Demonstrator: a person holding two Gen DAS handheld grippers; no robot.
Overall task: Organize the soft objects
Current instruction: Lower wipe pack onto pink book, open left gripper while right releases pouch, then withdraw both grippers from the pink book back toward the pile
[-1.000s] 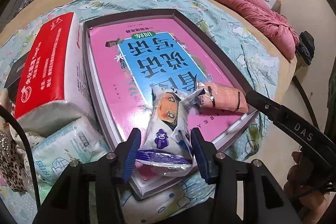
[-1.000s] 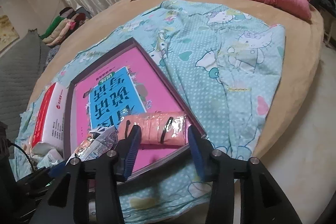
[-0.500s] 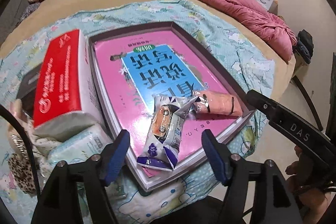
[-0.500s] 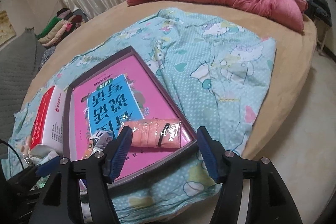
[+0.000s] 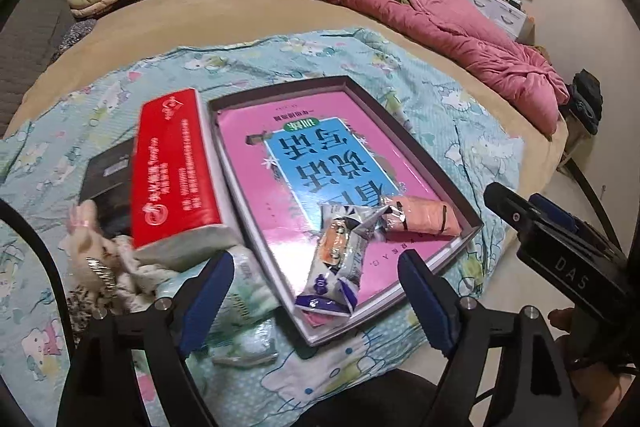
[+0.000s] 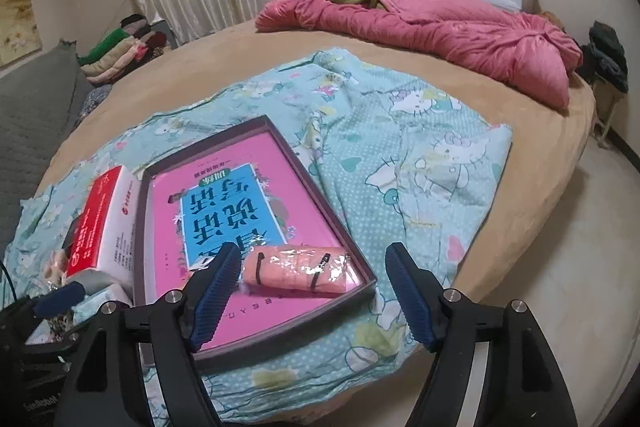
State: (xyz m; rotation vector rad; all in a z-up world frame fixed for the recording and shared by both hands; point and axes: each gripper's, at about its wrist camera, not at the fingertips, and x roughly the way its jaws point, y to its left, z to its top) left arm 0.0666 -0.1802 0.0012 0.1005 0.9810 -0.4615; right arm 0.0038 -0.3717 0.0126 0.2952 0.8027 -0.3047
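A dark shallow box with a pink and blue book inside lies on the Hello Kitty sheet. A crinkly white and purple packet and a pink wrapped roll lie at its near end. My left gripper is open and empty, held above and before the packet. My right gripper is open and empty, held back above the pink roll in the box.
A red tissue pack lies left of the box, with a plush toy, a dark box and a soft wrapped pack beside it. A pink quilt lies at the back. Folded clothes are stacked far left.
Both grippers have opened, let go of the packet and the pink roll, and pulled back and up from the box. Both items stay in the box.
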